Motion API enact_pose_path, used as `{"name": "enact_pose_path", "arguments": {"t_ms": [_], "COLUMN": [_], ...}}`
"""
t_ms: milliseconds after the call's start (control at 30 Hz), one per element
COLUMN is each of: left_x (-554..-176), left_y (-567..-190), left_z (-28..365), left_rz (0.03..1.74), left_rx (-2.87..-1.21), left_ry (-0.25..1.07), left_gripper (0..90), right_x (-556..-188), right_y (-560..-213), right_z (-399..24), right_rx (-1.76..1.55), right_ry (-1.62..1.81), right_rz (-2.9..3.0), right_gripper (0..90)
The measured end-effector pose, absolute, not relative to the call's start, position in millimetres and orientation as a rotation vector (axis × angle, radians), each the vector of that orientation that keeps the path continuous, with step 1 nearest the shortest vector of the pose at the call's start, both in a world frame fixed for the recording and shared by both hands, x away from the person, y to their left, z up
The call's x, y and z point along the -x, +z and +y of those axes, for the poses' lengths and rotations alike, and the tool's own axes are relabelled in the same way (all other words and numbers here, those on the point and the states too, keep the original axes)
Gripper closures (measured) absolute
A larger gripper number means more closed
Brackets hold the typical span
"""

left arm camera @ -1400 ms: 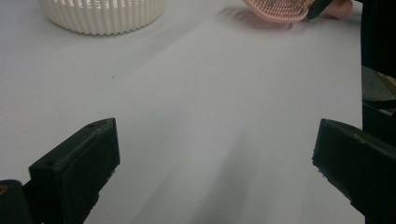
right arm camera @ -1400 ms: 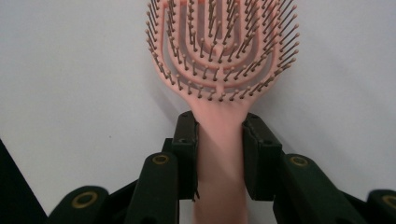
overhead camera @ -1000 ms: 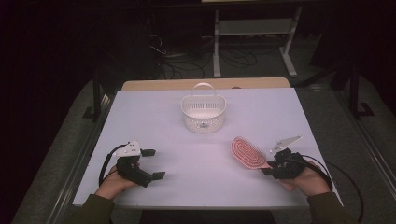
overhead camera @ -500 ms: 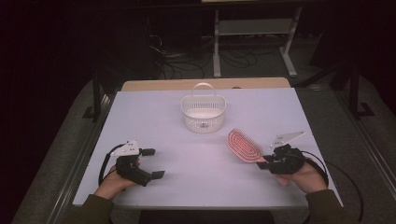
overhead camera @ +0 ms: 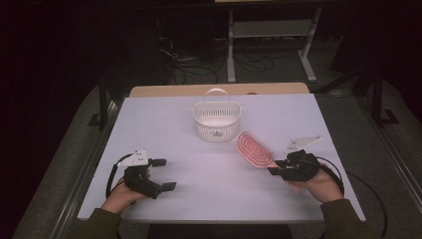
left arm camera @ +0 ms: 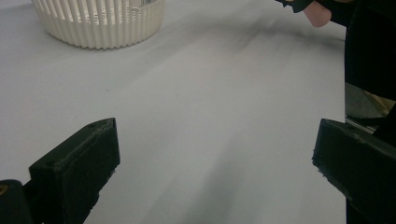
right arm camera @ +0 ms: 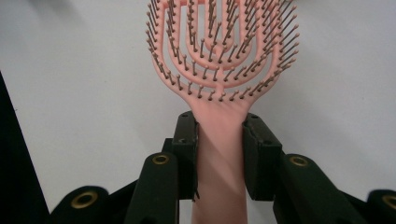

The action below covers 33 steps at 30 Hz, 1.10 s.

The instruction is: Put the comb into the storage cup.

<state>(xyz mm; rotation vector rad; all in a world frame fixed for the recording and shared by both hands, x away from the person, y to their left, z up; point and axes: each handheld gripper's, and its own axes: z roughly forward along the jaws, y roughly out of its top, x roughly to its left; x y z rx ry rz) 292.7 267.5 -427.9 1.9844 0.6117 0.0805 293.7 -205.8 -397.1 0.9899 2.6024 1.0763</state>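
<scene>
A pink hairbrush [overhead camera: 253, 149] with a vented head and brown bristles is held above the white table, its head slanting toward the basket. My right gripper [overhead camera: 276, 167] is shut on its handle; in the right gripper view both black pads press the pink hairbrush handle [right arm camera: 219, 140] from either side, at my right gripper [right arm camera: 219, 158]. A white slatted basket [overhead camera: 216, 121] with a hoop handle stands at the table's middle back, also the basket [left arm camera: 100, 21] in the left gripper view. My left gripper [overhead camera: 163, 174] rests near the front left, open with nothing between its fingers [left arm camera: 79, 168].
The white table [overhead camera: 164, 119] ends at a wooden strip [overhead camera: 164, 90] behind the basket. Beyond it lie a dark floor with cables [overhead camera: 194, 64] and a metal shelf frame [overhead camera: 271, 35]. A person's hand [left arm camera: 317, 11] shows at the top right of the left gripper view.
The right gripper has carried the hairbrush up and leftward toward the basket, its head now lifted and closer to the basket's rim. The left gripper has stayed put.
</scene>
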Motion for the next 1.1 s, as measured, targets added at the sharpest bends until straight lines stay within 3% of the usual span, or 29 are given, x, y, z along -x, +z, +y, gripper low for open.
{"name": "enact_pose_path", "arguments": {"t_ms": [1100], "left_x": [-292.5], "left_y": [-427.4], "left_z": [266.5], "left_rz": [0.611], "left_rx": [-1.988], "left_ry": [0.083], "left_gripper": [0.5], "right_x": [-310.5], "right_y": [-380.9], "right_z": [-174.5], "right_rx": [-0.891], "right_ry": [1.191], "right_rz": [2.600], "right_gripper": [68.8]}}
